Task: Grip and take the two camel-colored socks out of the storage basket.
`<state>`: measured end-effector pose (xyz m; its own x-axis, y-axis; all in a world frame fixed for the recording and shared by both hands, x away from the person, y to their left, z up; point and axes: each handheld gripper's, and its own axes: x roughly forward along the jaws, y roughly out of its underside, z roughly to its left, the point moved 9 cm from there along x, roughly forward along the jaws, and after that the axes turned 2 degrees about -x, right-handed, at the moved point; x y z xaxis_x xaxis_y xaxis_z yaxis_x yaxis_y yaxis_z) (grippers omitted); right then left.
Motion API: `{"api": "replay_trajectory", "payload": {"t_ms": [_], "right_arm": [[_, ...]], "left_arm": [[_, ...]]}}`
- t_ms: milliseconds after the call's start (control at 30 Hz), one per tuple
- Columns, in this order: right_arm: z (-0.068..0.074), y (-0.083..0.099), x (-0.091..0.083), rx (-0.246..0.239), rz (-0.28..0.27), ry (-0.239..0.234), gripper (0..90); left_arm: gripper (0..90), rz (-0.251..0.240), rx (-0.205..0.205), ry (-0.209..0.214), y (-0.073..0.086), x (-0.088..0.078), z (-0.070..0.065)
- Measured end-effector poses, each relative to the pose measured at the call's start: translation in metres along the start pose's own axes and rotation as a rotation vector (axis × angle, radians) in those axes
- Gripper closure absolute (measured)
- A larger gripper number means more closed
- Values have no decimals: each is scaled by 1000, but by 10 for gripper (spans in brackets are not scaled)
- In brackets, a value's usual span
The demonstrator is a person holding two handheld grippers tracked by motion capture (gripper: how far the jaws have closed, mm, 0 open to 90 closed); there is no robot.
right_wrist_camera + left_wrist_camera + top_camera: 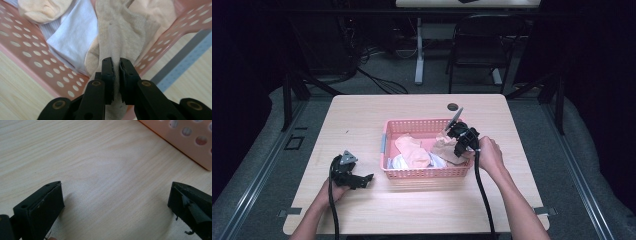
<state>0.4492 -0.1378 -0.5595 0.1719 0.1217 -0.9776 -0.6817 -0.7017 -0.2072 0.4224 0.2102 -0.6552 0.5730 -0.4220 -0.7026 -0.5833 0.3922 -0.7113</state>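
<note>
Two hand-held black two-jaw grippers work at a pale wood-grain table (362, 210). On the table stands a pink perforated plastic basket (422, 173), rectangular, with a grey strip on its left outer wall; it holds several pieces of cloth.

Right gripper (460, 141) — held by the person's right hand (490, 155) over the basket's right end, tilted down into it. In the right gripper view its jaws are clamped on a beige knitted sock (120, 32), the fabric pinched between the two pads; the sock runs from the jaws up across the basket's inner corner and drapes over the rim beneath the gripper. In the high view the same sock appears as a tan bundle at the basket's right side, just under the gripper.

Left gripper (362, 179) — resting on the table in the person's left hand (334, 189), well left of the basket's front-left corner. In the left gripper view its jaws stand wide apart with bare tabletop between them — nothing is grasped; the basket's wall crosses the upper right corner.

Other contents: a peach-coloured sock (412, 150) lies in the basket's middle, beside a white cloth (72, 37), possibly another sock, though its shape is unclear.
</note>
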Motion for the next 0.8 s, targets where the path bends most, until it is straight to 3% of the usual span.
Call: {"api": "replay_trajectory", "payload": {"t_ms": [400, 633, 800], "right_arm": [[1, -23, -54, -93, 65, 41, 832], [-1, -31, -79, -106, 78, 43, 832], [1, -34, -86, -107, 85, 43, 829]], "left_arm": [[0, -1, 2, -1, 0, 0, 0], [0, 0, 0, -1, 0, 0, 0], [0, 0, 0, -1, 0, 0, 0]]}}
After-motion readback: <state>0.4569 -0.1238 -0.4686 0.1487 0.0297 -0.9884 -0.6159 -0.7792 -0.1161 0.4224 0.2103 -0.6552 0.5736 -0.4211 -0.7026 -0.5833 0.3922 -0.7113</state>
